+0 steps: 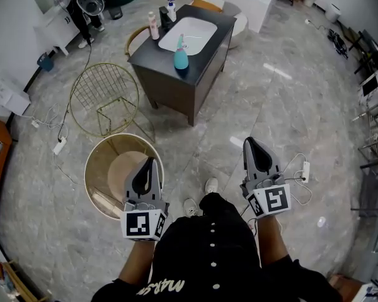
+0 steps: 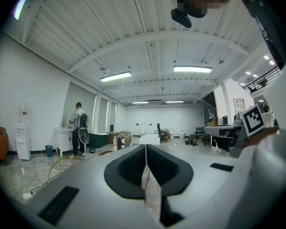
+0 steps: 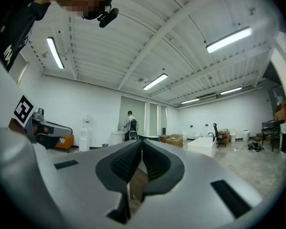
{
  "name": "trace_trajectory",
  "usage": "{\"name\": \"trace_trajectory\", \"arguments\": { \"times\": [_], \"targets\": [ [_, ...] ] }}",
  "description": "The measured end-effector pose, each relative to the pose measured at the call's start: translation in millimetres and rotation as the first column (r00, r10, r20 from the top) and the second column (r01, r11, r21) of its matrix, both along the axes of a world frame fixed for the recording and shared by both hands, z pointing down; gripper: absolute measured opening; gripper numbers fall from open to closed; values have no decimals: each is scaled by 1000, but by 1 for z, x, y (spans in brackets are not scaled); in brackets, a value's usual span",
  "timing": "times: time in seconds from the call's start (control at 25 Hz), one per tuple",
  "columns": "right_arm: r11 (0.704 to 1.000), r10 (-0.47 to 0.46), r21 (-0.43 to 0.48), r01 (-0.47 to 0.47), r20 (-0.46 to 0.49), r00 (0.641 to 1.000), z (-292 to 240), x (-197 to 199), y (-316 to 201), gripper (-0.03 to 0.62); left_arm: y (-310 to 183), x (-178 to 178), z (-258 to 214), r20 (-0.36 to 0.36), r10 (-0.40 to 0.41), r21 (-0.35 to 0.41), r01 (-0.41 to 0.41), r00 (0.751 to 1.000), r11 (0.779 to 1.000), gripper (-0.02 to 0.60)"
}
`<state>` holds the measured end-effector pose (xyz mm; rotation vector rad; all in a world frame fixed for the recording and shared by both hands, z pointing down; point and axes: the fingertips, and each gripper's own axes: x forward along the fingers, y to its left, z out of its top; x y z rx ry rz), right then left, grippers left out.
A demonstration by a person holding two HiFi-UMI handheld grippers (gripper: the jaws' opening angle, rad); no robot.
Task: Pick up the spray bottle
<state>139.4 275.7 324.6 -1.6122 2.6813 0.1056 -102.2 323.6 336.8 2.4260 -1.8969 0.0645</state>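
Note:
The spray bottle [image 1: 181, 55], teal with a pale trigger head, stands upright near the front edge of a dark cabinet [image 1: 170, 83] beside its white sink [image 1: 192, 33], far ahead in the head view. My left gripper [image 1: 153, 163] and right gripper [image 1: 249, 143] are held low in front of my body, well short of the cabinet, both pointing toward it. Each has its jaws shut with nothing between them, as the left gripper view [image 2: 146, 149] and the right gripper view [image 3: 140, 144] show.
Two more bottles [image 1: 154, 25] stand at the sink's far left. A gold wire chair [image 1: 104, 96] and a round wooden tub [image 1: 97, 162] sit on the marble floor to my left. A power strip [image 1: 58, 146] and cables lie around. A person [image 2: 78, 128] stands far off.

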Motion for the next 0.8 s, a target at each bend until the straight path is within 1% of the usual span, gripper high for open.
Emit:
{"name": "trace_trajectory", "arguments": {
  "times": [0.2, 0.36, 0.52, 0.8],
  "targets": [
    [1000, 3, 15, -4, 49, 999, -2, 3, -13, -3, -18, -2, 3, 1, -2, -4, 2, 1000, 1000, 17],
    [1000, -8, 0, 8, 42, 999, 6, -1, -35, -3, -36, -3, 8, 3, -11, -10, 11, 1000, 1000, 17],
    [1000, -19, -5, 19, 28, 999, 9, -3, -68, -3, -64, -3, 9, 3, -21, -15, 21, 1000, 1000, 17],
    [1000, -22, 17, 22, 46, 999, 1, 1, -131, -3, -126, -4, 5, 8, -40, -1, 40, 999, 999, 17]
  ]
}}
